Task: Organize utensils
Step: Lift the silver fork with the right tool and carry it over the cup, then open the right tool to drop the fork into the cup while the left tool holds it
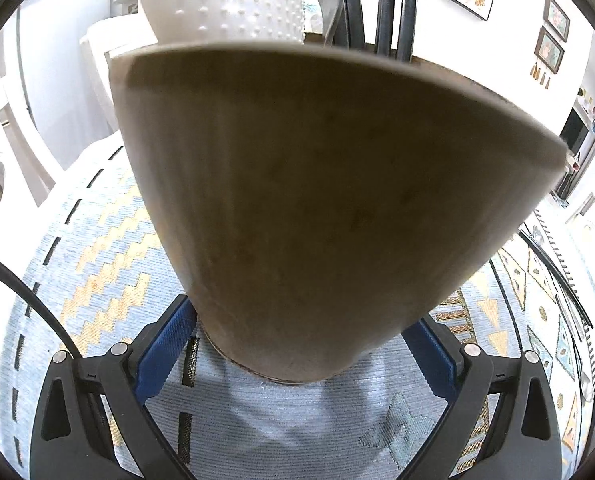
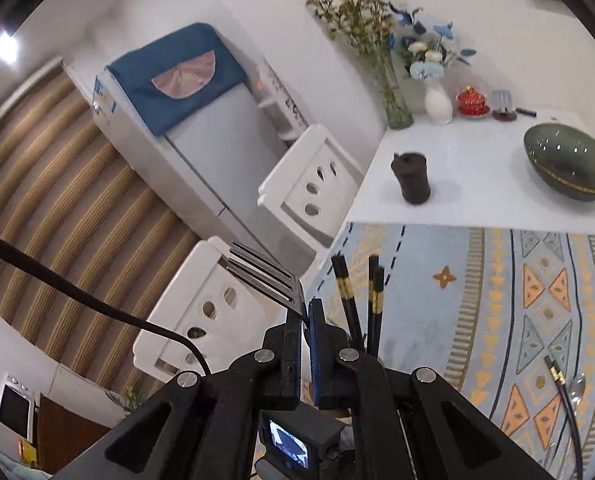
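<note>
Fork: a metal fork (image 2: 263,276) sits pinched between the blue pads of my right claw (image 2: 308,312), tines pointing up and to the left, raised over the near left edge of the table
Right claw: pressed together on the fork's neck
Holder: a tan utensil holder (image 1: 317,208) fills my left view, its narrow base standing on the patterned cloth (image 1: 105,248)
Left claw: my left claw (image 1: 297,344) is spread wide, blue pads at either side of the holder's base; I cannot tell whether they press it
Chopsticks: black chopsticks (image 2: 343,292) with gold bands stand just right of my right claw
Farther off: a dark green bowl (image 2: 569,164) at the far right of the white table (image 2: 477,184), a small black jar (image 2: 411,178) left of it
Near right: a spoon (image 2: 576,390) lies on the cloth
</note>
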Available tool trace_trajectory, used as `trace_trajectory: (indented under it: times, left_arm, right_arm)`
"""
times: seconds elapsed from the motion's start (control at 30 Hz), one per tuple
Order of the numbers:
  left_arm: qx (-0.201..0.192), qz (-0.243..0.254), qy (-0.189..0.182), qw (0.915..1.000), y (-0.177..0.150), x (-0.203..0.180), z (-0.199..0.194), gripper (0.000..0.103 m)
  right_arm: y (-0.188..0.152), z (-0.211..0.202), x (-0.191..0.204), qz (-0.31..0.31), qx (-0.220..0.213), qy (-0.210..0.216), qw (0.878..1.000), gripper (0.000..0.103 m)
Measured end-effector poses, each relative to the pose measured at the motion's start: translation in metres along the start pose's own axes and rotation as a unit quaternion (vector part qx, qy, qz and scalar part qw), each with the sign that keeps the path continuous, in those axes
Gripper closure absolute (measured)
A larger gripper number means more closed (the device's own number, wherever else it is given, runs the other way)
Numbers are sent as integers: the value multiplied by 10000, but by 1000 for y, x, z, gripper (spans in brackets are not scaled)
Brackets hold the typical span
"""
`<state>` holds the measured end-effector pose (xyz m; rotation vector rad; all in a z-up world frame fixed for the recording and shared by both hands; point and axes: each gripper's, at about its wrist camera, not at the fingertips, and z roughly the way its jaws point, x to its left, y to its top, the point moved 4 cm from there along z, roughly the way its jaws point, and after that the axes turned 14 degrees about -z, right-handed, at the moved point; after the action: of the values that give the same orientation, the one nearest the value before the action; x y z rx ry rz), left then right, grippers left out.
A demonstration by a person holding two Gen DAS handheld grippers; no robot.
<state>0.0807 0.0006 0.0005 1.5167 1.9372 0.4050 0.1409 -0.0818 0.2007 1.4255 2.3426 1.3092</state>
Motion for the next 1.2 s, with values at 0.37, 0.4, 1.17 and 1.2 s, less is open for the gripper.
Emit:
trace_trajectory:
  times: [0.37,0.4,1.17,1.2]
  left_arm:
    - [13,2,15,10000,1,-5,-4,3]
    - [21,-6,14,10000,1,-5,-5,3]
    - [50,-7,31,10000,2,-8,2,3]
    - [57,-9,34,10000,3,-8,2,3]
  right_arm:
    - [-14,18,-15,378,495,-106,9980,95]
    - [-15,17,-18,443,494,-85,9978,94]
    - [-16,16,-15,552,199,197,9981,44]
    - [-16,12,-17,574,137,207,9980,44]
